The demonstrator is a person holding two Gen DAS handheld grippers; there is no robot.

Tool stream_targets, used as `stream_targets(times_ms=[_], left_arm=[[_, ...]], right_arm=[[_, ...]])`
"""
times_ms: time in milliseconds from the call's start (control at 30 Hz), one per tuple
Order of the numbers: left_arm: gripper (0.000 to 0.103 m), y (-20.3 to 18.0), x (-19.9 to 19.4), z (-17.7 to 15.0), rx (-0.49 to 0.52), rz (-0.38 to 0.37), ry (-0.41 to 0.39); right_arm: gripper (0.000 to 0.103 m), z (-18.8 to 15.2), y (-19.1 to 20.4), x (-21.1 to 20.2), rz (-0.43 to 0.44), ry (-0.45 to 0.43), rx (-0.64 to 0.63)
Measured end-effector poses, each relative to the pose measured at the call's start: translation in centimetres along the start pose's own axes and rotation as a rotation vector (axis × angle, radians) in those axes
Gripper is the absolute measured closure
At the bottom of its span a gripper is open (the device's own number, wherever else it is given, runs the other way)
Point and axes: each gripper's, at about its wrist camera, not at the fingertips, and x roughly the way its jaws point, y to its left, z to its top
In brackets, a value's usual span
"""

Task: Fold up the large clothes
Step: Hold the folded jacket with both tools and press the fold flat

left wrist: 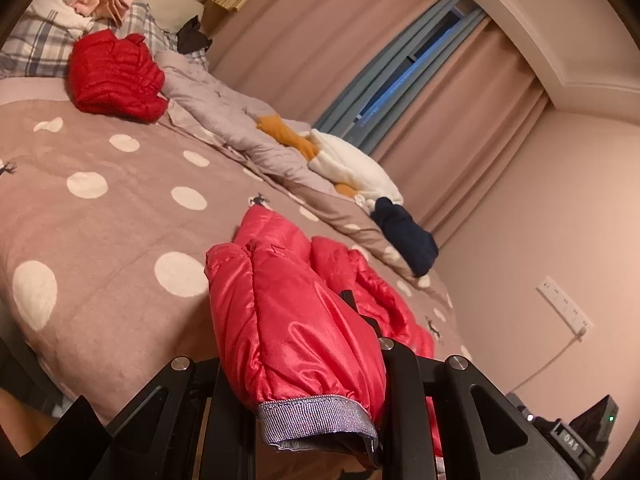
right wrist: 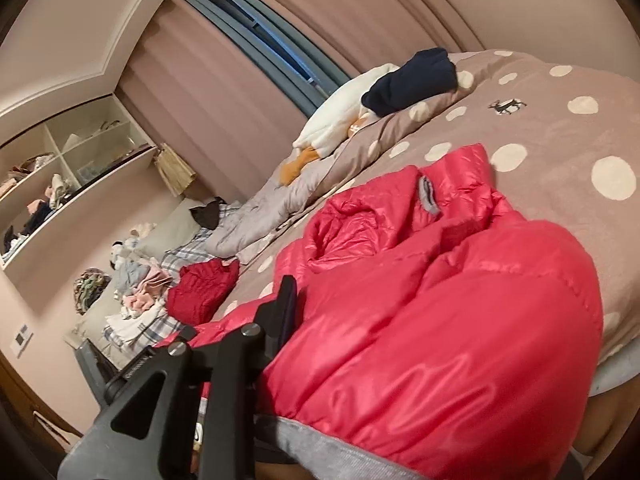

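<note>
A shiny red puffer jacket (left wrist: 296, 312) with grey knit trim lies on the polka-dot bed cover (left wrist: 100, 216). My left gripper (left wrist: 316, 364) is shut on its sleeve end, the grey cuff (left wrist: 316, 420) hanging out between the fingers. In the right wrist view the jacket (right wrist: 440, 300) bulges over my right gripper (right wrist: 340, 320), which is shut on its hem with grey trim (right wrist: 320, 452); only the left finger (right wrist: 286, 304) shows, the other is hidden by fabric. The rest of the jacket spreads crumpled on the bed.
A folded dark red jacket (left wrist: 114, 76) lies near the plaid pillows (left wrist: 40, 44). A grey garment (left wrist: 224, 120), white and orange clothes (left wrist: 344, 160) and a navy item (left wrist: 408, 240) lie along the bed's curtain side. Shelves (right wrist: 60, 168) are on the wall.
</note>
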Motion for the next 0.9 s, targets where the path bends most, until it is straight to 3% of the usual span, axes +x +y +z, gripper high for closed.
stream_targets(times_ms=[267,767,900], left_arm=[[0.083,-0.4,-1.4,0.8,-0.013,-0.022,-0.029],[0.083,-1.6,-2.6,1.0,0.024,-0.026,-0.049],[0.083,-2.8,-2.3,1.8,0.077,-0.011,-0.060]], right_arm=[[0.078,-0.1,2.4,-1.5,-0.028,-0.053,-0.134],[0.078,0.6,2.6,-2.4,-0.021,-0.076,-0.126],[0.078,1.0,2.7,-2.6,-0.004,-0.089,-0.136]])
